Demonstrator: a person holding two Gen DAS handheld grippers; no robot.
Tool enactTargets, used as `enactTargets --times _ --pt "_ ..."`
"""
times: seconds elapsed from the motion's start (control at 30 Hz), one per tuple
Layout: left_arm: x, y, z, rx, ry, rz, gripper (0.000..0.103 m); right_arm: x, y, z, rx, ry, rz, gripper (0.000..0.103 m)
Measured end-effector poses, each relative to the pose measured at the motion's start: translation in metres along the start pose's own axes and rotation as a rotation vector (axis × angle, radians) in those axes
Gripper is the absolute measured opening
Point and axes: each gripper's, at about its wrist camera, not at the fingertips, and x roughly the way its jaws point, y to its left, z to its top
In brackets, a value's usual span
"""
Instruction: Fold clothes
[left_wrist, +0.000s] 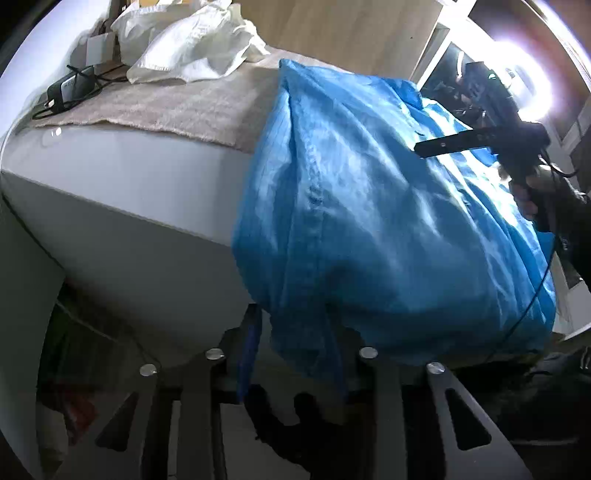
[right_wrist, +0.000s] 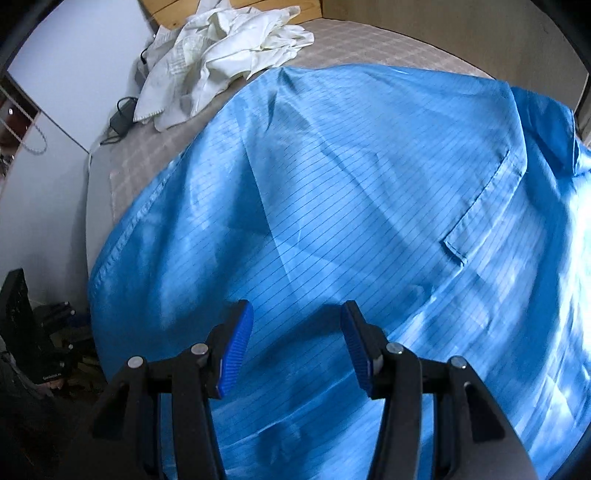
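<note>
A shiny blue striped garment (left_wrist: 369, 206) is spread on the bed and hangs over its white side (left_wrist: 129, 206). My left gripper (left_wrist: 291, 354) sits low at the drooping hem. Its jaws stand narrowly apart: the left pad (left_wrist: 248, 350) is bare, with a sliver of space to the cloth, and the hem covers the right finger. In the right wrist view, the same garment (right_wrist: 351, 206) fills the frame, a pocket flap (right_wrist: 480, 206) on its right. My right gripper (right_wrist: 297, 317) hovers open above the cloth with nothing between its blue pads; the right gripper (left_wrist: 421, 147) shows again from the side, held by a hand (left_wrist: 524, 195).
A crumpled white garment (left_wrist: 192, 40) (right_wrist: 229, 48) lies at the far end of the bed on a beige blanket (left_wrist: 166, 107). A black charger with its cable (left_wrist: 70, 88) (right_wrist: 123, 114) rests near the far left corner. A bright window (left_wrist: 532, 85) glares at the right.
</note>
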Motion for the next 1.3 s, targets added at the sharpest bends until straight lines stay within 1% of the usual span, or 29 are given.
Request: enactTargets --times 0.03,0.17,0.23,0.33,0.4,0.47,0.57,0.63,0.7,0.73,0.77,0.83,0.9,0.93,0.97,1.0,1.07,1.13,1.23,1.3 --pt "0.002 0.002 0.0 -0.008 0.004 -0.009 0.01 0.0 0.002 0.001 -0.007 0.002 -0.007 0.05" --pt "-0.003 0.005 -0.001 -0.011 0.004 -0.011 0.002 0.005 0.011 0.004 -0.032 0.004 -0.029 0.051" --pt "-0.005 0.007 0.0 -0.018 0.002 -0.005 0.002 0.008 0.014 0.006 -0.04 0.002 -0.035 0.051" --pt "-0.007 0.02 0.0 -0.061 0.001 -0.006 0.002 0.018 0.011 0.01 -0.035 0.002 -0.031 0.053" --pt "-0.006 0.024 0.0 -0.067 0.002 0.017 0.001 0.018 0.013 0.009 -0.047 0.008 -0.029 0.055" --pt "-0.004 0.025 0.001 -0.065 0.016 0.059 0.0 0.019 0.017 0.009 -0.064 0.017 -0.033 0.057" --pt "-0.01 0.035 -0.001 -0.121 -0.013 0.01 0.0 0.026 0.021 0.007 -0.088 0.037 -0.057 0.057" --pt "-0.01 0.035 -0.002 -0.125 -0.013 -0.021 0.0 0.021 0.023 0.005 -0.092 0.033 -0.048 0.057" --pt "-0.006 0.031 -0.002 -0.104 0.007 -0.028 0.01 0.015 0.025 0.003 -0.1 0.029 -0.037 0.057" --pt "-0.002 0.029 -0.002 -0.088 0.021 -0.026 0.022 0.013 0.027 0.003 -0.108 0.032 -0.033 0.057" --pt "0.0 0.026 -0.001 -0.068 0.03 -0.021 0.032 0.014 0.029 0.003 -0.118 0.036 -0.036 0.057" --pt "0.003 0.018 0.0 -0.026 0.027 -0.014 0.033 0.017 0.032 0.004 -0.135 0.044 -0.045 0.057" --pt "0.007 0.01 0.003 0.012 0.021 -0.013 0.029 0.02 0.035 0.006 -0.139 0.047 -0.048 0.057" --pt "0.008 0.008 0.004 0.023 0.023 -0.019 0.015 0.02 0.036 0.007 -0.14 0.04 -0.051 0.057" --pt "0.008 0.007 0.004 0.022 0.03 -0.034 0.005 0.021 0.038 0.009 -0.143 0.03 -0.055 0.057" --pt "0.008 0.006 0.005 0.024 0.034 -0.04 0.005 0.021 0.04 0.011 -0.146 0.021 -0.058 0.057" --pt "0.005 0.004 0.006 0.034 0.037 -0.023 0.003 0.013 0.038 0.008 -0.154 0.004 -0.07 0.057" --pt "0.0 0.007 0.006 0.02 0.042 -0.01 0.002 0.011 0.038 0.008 -0.162 -0.007 -0.083 0.057" --pt "-0.009 0.016 0.004 0.007 0.033 0.025 0.002 0.015 0.035 0.009 -0.145 -0.001 -0.084 0.057" --pt "-0.012 0.021 0.004 -0.007 0.03 0.03 0.002 0.015 0.028 0.003 -0.125 0.016 -0.065 0.057"
